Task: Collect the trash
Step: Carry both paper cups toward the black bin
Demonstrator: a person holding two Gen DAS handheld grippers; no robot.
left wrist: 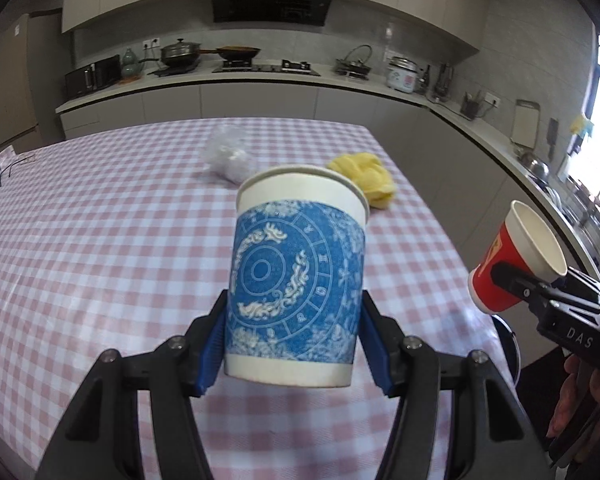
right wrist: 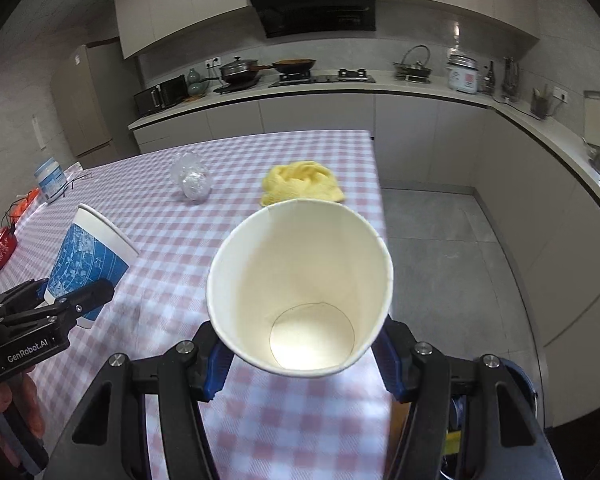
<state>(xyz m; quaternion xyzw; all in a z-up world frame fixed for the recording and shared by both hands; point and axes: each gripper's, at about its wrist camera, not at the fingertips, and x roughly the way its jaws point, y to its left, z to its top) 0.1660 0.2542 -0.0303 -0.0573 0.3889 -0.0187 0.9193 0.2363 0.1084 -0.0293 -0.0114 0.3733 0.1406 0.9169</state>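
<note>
Pink-checked cloth covers the table [left wrist: 80, 240], with kitchen cabinets behind. At lower centre, a blue-patterned paper cup [left wrist: 296, 280] is clamped upright in the left tool [left wrist: 294, 344]. A red paper cup [left wrist: 516, 256] is gripped, tilted, by the right tool [right wrist: 302, 356]. A crumpled plastic bottle [right wrist: 192, 182] and yellow cloth [right wrist: 300, 182] are seen mid-table.

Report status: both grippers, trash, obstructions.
Left gripper shut on blue cup. Right gripper shut on red cup. Crumpled plastic, yellow cloth on table. Nothing blocking.
</note>
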